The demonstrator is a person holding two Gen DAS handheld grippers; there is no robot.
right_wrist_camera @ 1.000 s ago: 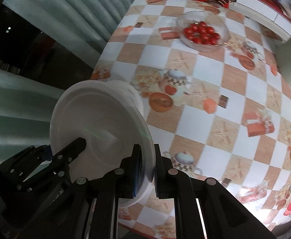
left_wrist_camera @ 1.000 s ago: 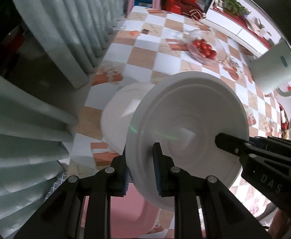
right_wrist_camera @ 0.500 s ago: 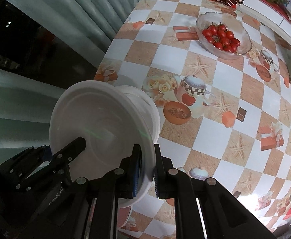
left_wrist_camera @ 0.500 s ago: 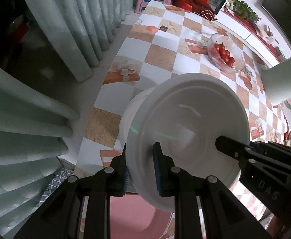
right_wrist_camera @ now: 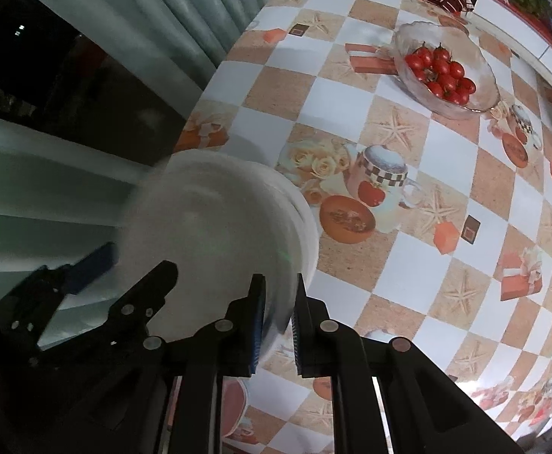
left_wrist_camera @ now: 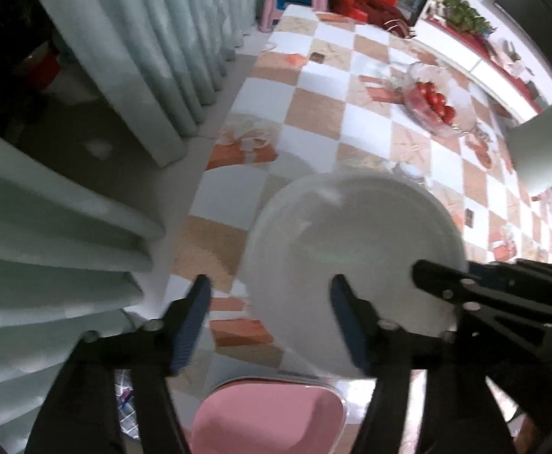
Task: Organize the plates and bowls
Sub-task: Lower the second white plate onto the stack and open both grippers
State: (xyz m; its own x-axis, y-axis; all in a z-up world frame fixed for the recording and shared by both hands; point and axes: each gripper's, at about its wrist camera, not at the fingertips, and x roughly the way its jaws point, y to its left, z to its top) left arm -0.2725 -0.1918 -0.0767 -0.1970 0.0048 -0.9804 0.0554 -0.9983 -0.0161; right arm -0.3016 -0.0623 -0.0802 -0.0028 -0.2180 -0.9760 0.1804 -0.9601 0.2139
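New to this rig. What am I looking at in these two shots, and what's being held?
No robot here: a person holds a two-finger gripper in each hand, and a fisheye camera on each looks along its fingers. One shot is from the left gripper, the other from the right gripper; each also catches the other tool at its edge. Both point down at a table with a checked cloth. On it are a glass bowl of cherry tomatoes and a white bowl. A white plate, blurred, is right over that bowl. The left jaws have just opened wide and grip nothing. The right jaws have just started opening with the plate's rim between them; whether the pads press it is unclear. A pink seat shows below the table edge.
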